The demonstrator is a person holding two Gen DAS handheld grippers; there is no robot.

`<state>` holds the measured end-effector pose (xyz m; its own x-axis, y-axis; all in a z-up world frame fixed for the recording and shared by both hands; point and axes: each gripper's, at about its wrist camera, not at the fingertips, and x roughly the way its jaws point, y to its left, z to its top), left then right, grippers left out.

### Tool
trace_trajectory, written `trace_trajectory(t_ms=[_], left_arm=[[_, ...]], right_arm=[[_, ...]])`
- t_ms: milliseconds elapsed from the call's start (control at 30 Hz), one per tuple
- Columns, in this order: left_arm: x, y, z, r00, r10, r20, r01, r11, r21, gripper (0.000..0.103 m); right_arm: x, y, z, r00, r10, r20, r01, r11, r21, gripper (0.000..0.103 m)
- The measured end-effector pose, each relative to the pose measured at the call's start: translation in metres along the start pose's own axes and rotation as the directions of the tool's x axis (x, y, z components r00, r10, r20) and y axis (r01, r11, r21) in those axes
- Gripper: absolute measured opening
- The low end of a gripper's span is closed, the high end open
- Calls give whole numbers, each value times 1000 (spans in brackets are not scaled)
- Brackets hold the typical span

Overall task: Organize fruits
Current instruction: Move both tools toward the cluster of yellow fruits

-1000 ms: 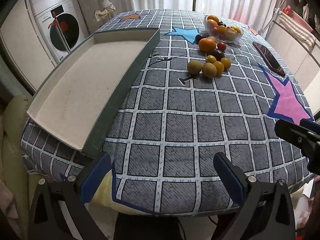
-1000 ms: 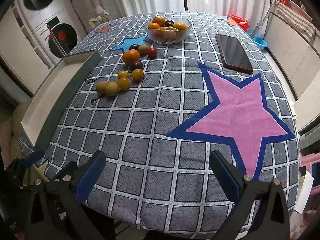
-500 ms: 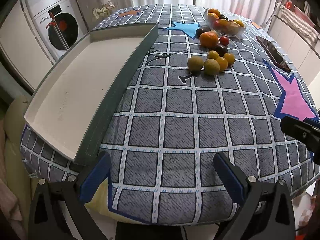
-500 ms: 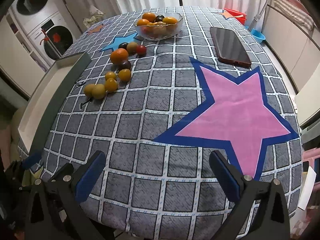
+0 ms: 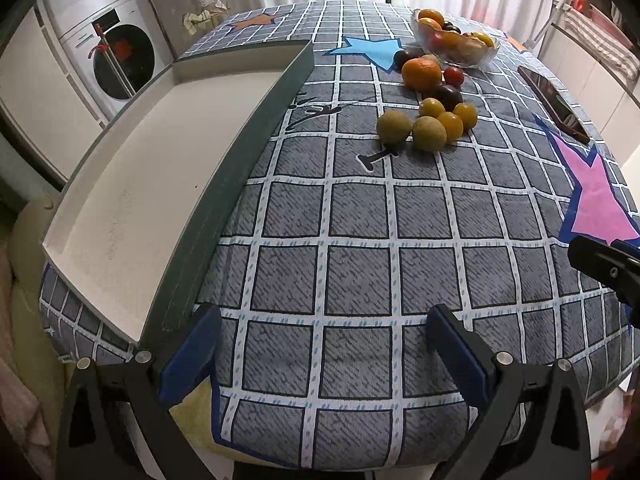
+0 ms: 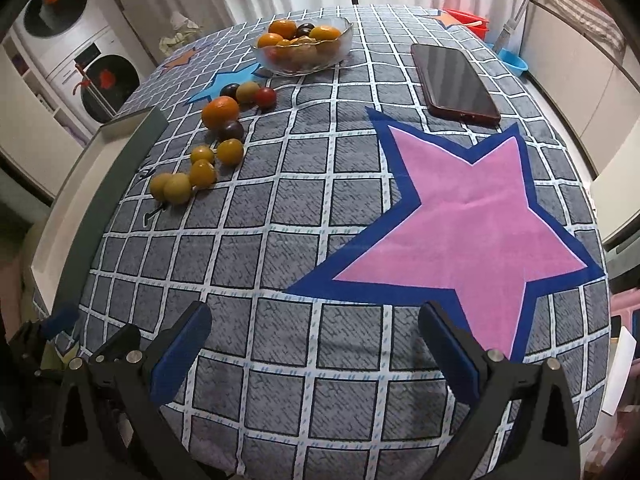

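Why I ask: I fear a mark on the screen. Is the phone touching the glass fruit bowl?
Apart. The right wrist view shows bare checked cloth between the phone and the glass fruit bowl.

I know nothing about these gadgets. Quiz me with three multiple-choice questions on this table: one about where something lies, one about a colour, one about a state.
1. Where does the phone lie?
A. inside the tray
B. on the cloth beside the glass bowl
C. under the big orange

2. What colour fills the large star?
A. pink
B. green
C. yellow

3. How is the tray now?
A. full of fruit
B. holding no fruit
C. upside down

Answers: 1 B, it rests flat on the tablecloth next to the bowl. 2 A, pink with a blue border. 3 B, its white floor is bare.
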<state>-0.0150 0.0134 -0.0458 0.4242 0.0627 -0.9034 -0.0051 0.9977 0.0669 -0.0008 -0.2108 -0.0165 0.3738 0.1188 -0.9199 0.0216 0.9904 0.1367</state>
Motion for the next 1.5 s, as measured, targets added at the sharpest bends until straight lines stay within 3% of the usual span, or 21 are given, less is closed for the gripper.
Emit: trace_trajectory(t_ms=[767, 1000, 1500], left_arm=[[11, -4, 17, 1000, -4, -5, 4, 1000, 20, 103], [18, -12, 35, 1000, -20, 21, 19, 998, 64, 103], [44, 5, 78, 997, -62, 50, 61, 998, 32, 103]], right_arm=[[4, -3, 3, 1000, 3, -3, -3, 1000, 3, 103], [5, -4, 11, 1000, -10, -4, 10, 1000, -1, 103], [17, 14, 44, 999, -49, 8, 50, 995, -81, 103]])
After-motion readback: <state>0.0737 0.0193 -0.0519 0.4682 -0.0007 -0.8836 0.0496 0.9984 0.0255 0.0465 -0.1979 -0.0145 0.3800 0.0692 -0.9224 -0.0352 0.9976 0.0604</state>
